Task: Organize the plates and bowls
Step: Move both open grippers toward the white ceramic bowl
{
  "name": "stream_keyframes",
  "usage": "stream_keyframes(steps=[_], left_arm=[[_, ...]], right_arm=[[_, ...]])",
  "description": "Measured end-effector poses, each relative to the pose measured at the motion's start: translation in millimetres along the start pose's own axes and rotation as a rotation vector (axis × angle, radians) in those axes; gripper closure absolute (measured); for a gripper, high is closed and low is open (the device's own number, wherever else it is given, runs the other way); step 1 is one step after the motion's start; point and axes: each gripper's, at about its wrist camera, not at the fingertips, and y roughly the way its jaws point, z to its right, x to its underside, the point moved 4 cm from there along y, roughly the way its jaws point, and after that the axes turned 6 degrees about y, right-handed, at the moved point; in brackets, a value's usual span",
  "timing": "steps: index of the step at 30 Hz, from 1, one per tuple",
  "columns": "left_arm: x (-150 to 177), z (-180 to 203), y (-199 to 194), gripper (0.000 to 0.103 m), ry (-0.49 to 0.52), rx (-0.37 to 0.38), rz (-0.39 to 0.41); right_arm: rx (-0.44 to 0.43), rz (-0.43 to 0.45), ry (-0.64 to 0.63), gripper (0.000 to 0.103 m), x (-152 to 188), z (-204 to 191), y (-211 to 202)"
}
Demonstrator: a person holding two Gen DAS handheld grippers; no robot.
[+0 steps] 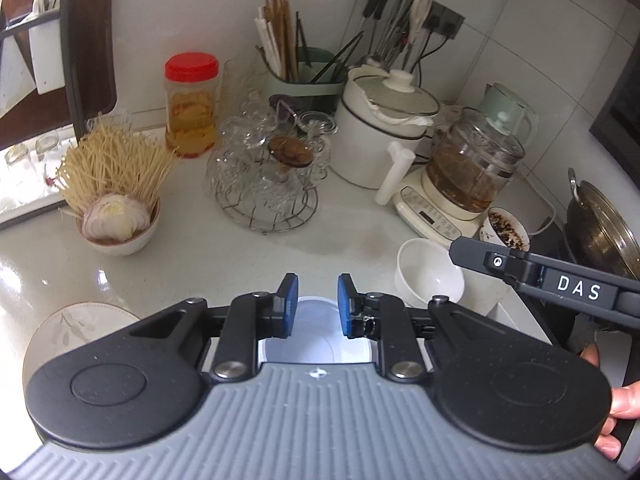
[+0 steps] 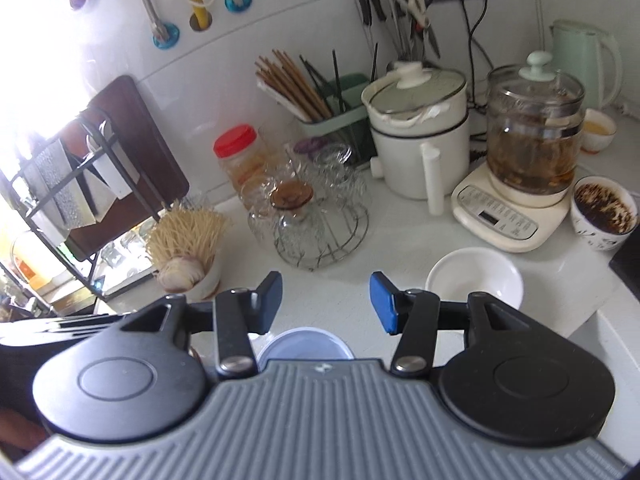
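Note:
An empty white bowl (image 1: pixel 430 274) stands on the white counter at the right; it also shows in the right wrist view (image 2: pixel 474 280). A pale bluish-white bowl (image 1: pixel 316 342) sits right under my left gripper (image 1: pixel 317 306), whose blue pads stand a little apart with nothing between them. The same bowl (image 2: pixel 306 344) shows below my right gripper (image 2: pixel 326 302), which is open and empty above the counter. A leaf-patterned plate (image 1: pixel 80 326) lies at the near left. The right gripper's body (image 1: pixel 548 274) reaches in above the white bowl.
A bowl with noodles and cut onion (image 1: pixel 118 216) stands left. A wire rack of glassware (image 1: pixel 266 176), a red-lidded jar (image 1: pixel 192 106), a white pot (image 1: pixel 380 132), a glass kettle (image 1: pixel 472 168), a cup of dregs (image 1: pixel 506 232) and a wok (image 1: pixel 604 224) crowd the back and right.

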Motion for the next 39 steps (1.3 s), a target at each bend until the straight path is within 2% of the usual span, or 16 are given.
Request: stream_keyframes(steps=[8,21,32,39], left_arm=[[-4,14,-1,0.073,0.044,0.049,0.013],[-14,55,21,0.067,0.154,0.145,-0.022],[-22,86,53,0.065,0.215,0.202,-0.078],[-33,94,83,0.065,0.185,0.213,-0.117]], right_arm=[[0.045,0.053,0.018,0.051,3,9,-17],[0.155,0.107,0.116,0.051,5,46,-37],[0.238,0.103,0.226,0.051,11,89,-40],[0.274,0.089,0.306,0.051,8,120,-32]])
